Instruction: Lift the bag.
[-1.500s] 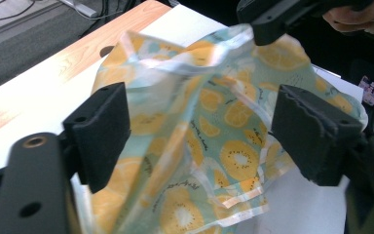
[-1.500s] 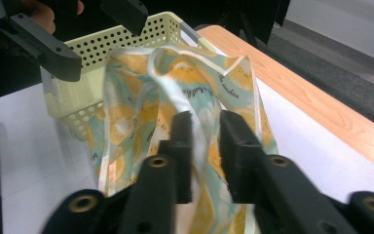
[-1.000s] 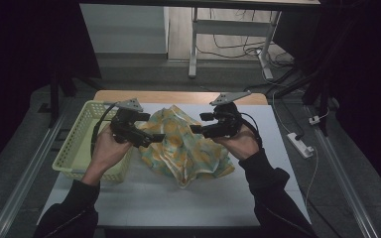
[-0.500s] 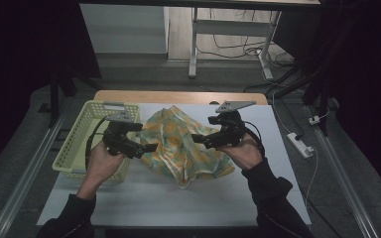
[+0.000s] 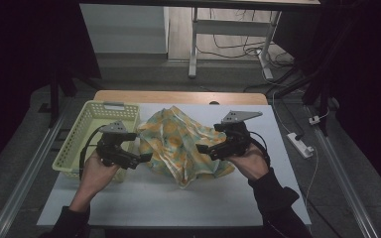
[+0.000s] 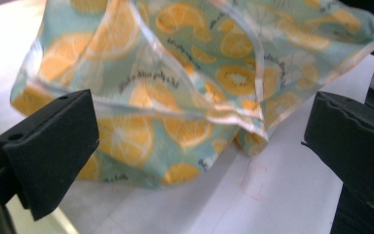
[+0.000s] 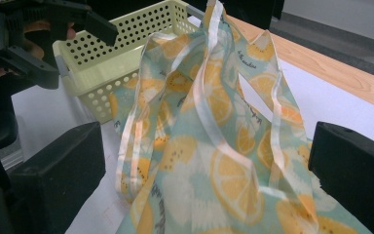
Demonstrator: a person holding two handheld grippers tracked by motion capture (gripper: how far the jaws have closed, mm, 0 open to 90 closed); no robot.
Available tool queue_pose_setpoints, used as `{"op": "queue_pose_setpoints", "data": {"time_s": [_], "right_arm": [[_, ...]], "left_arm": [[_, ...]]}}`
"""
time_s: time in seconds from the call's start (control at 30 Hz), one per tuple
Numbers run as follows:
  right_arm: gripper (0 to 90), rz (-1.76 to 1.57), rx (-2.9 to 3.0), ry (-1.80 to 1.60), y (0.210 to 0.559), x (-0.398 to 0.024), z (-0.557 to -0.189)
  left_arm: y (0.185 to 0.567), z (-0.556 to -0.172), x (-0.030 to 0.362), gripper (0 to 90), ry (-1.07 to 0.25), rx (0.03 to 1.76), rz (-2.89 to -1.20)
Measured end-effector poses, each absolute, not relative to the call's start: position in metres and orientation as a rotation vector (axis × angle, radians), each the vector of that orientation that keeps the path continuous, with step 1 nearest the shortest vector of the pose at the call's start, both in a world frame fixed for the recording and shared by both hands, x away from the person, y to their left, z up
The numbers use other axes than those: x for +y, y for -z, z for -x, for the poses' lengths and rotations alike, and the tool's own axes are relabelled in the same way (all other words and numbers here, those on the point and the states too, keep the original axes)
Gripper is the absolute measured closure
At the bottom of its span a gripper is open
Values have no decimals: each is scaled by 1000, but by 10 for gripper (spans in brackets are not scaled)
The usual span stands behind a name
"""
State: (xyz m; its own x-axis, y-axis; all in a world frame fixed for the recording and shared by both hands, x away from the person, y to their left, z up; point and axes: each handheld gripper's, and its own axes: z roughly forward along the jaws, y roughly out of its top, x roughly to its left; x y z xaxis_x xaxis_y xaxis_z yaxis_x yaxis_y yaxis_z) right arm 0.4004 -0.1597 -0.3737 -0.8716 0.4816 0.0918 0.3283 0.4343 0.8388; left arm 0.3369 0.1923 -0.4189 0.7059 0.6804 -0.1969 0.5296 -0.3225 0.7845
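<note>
Both grippers, left gripper (image 5: pixel 146 157) and right gripper (image 5: pixel 202 148), are hanging spread beside the crumpled fruit-print cloth (image 5: pixel 181 144); re-pinching its edges is likely coming next.

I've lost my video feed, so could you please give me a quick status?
Both tools open, left, right. Fruit-print cloth loose on table, unheld. Yellow basket beside it, nothing blocking.

White table (image 5: pixel 144 201): fruit-print cloth (image 5: pixel 181 141), yellow basket (image 5: pixel 82 136)

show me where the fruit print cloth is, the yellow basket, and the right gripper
fruit print cloth (image 5: pixel 178 144), high view, middle of the rumpled heap.
yellow basket (image 5: pixel 95 115), high view, far rim by the handle.
right gripper (image 5: pixel 202 148), high view, between its open fingers at the cloth's edge.
</note>
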Motion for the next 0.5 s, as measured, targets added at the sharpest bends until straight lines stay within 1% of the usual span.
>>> {"op": "queue_pose_setpoints", "data": {"time_s": [0.23,0.5], "right_arm": [[1,-710,2514,-1394,381,-169,-388],[1,-710,2500,-1379,390,-182,-371]], "left_arm": [[431,-323,200,0,-201,963,-1977],[443,-302,207,0,-224,994,-1974]]}}
